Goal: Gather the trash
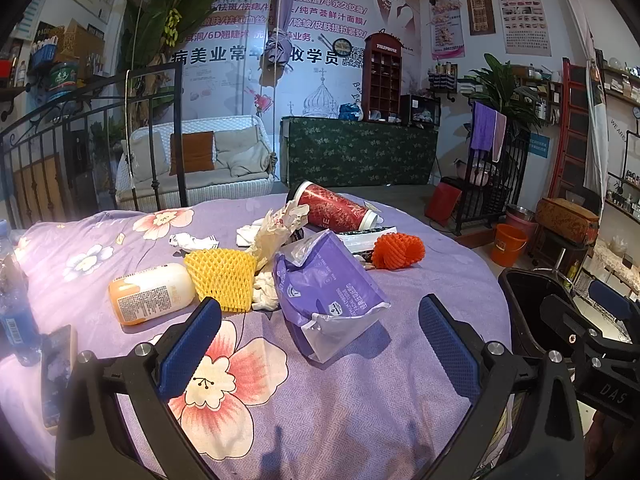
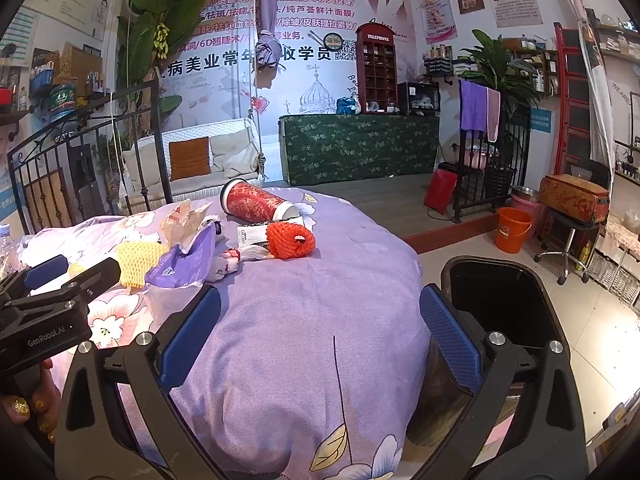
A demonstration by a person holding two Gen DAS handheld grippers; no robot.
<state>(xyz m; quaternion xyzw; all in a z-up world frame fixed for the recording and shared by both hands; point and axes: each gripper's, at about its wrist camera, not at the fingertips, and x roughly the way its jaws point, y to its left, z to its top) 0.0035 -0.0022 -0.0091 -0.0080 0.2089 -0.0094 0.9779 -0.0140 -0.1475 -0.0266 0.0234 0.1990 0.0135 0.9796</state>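
I'm holding the left gripper point(image 1: 320, 344) wide apart over the bedspread point(image 1: 340, 408), trash lying beyond: bottle point(image 1: 150, 294), yellow net point(image 1: 222, 278), purple bag point(image 1: 330, 296). Right gripper point(image 2: 320, 340) is gaping too, bin point(image 2: 500, 304) sitting right.

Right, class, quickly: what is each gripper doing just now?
Left gripper: open, holding nothing, above the purple packet.
Right gripper: open, holding nothing, over the floral bedspread.
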